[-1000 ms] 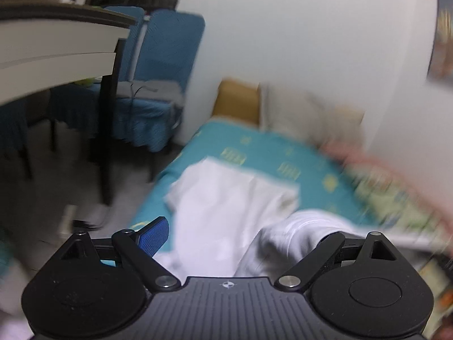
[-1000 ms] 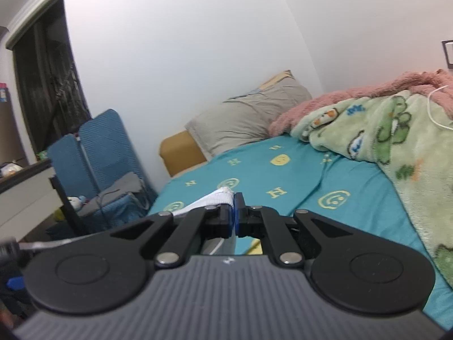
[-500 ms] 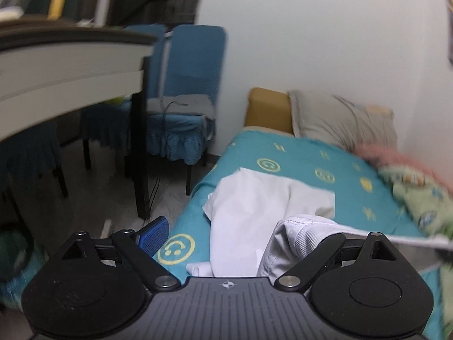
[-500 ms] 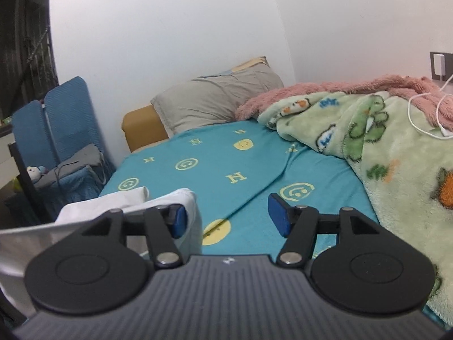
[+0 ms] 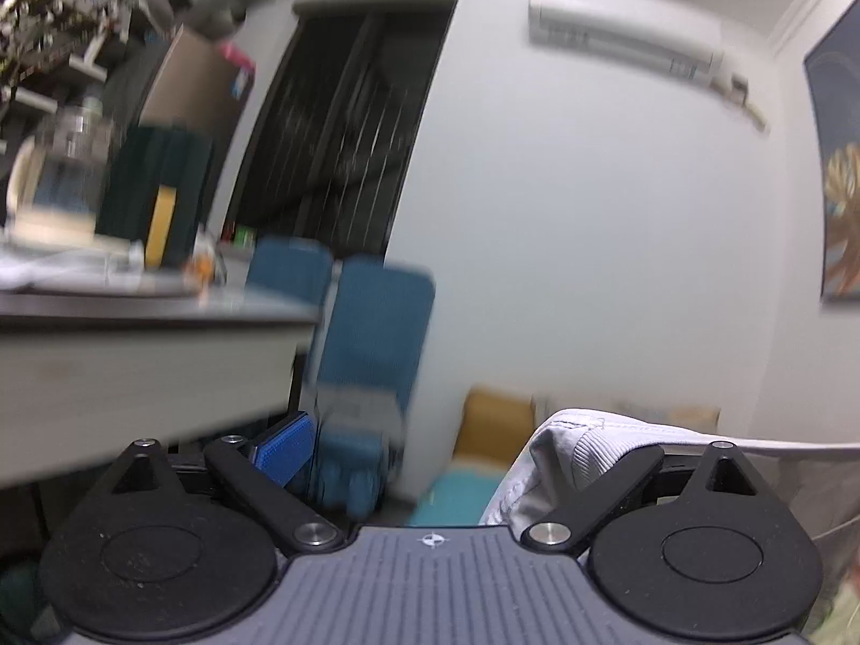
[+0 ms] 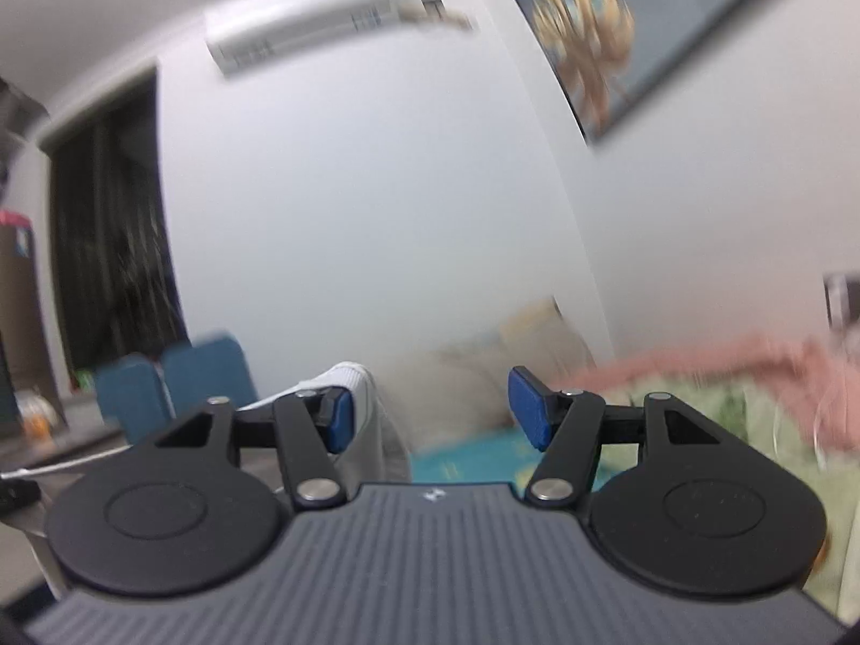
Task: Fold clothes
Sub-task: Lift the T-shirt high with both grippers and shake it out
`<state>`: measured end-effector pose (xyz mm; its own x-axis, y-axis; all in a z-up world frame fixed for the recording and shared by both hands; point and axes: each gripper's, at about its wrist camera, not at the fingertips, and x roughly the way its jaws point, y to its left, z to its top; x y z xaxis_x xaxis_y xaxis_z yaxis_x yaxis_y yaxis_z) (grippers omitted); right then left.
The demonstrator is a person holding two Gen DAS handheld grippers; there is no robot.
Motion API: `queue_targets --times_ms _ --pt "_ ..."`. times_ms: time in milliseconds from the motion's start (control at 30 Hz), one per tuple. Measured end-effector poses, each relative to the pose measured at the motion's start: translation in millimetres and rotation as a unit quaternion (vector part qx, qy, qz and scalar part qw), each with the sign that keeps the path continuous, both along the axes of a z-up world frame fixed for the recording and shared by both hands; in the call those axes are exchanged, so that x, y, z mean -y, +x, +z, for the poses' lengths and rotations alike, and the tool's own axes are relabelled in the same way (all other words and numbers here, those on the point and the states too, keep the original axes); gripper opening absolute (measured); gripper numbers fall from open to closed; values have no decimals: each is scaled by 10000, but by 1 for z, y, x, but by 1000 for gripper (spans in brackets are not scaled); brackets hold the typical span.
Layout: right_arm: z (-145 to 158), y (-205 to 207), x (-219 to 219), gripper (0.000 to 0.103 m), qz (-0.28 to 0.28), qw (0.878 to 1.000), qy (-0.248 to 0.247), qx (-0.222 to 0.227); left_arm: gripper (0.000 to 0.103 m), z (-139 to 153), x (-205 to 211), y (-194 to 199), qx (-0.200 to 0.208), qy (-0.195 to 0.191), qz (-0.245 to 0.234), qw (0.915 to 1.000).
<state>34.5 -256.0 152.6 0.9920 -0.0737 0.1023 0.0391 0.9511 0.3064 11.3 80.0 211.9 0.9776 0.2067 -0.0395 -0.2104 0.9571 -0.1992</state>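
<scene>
Right finger pad of left hand-held gripper [image 5: 473, 451] hidden under white garment [image 5: 586, 446]

A wall-mounted air conditioner [image 5: 623, 35] sits high on the pale wall, with a dark barred window [image 5: 344, 140] to its left and a framed picture [image 6: 634, 27] on the adjoining wall to its right. Two blue chairs [image 5: 371, 355] stand below the window beside a desk [image 5: 150, 355] that carries a glass jar [image 5: 70, 161] and blurred clutter. Lower down lie the teal bedsheet [image 6: 473, 457], a grey pillow [image 6: 467, 392] against the wall and a pink-edged green blanket [image 6: 752, 392], all smeared by motion blur.
</scene>
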Motion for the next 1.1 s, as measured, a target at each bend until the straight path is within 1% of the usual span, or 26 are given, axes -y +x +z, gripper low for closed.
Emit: queue_targets --times_ms 100,200,300,433,533,600,667,733,867,967,1100 --pt "53 -23 0 61 2 9994 -76 351 98 53 4 -16 393 128 -24 9991" --pt "102 -55 0 61 -153 9956 -372 849 98 106 8 -36 747 155 -130 9970" --pt "142 -89 6 61 -210 9923 -430 1145 98 157 12 -62 1076 179 -240 9937" --pt "194 -136 16 61 -275 9869 -481 1517 98 218 24 -105 1454 390 -383 9879" --pt "221 -167 23 61 -268 9851 -334 1665 98 252 37 -136 1627 538 -453 9842" --pt "231 -181 29 61 -266 9851 -257 1680 98 267 47 -153 1676 594 -497 9828" --pt "236 -188 31 61 -292 9854 -302 1647 98 271 53 -157 1648 610 -519 9831" --pt "240 -191 32 62 -329 9863 -378 1570 98 261 54 -138 1482 588 -574 9855" --pt "229 -169 36 62 -370 9902 -539 1232 98 240 55 -99 1149 544 -685 9895" --pt "205 -129 43 62 -334 9944 -529 857 98 222 56 -67 884 517 -762 9918" --pt "161 -55 52 61 -286 9982 -466 243 98 170 57 18 315 572 -811 9946"
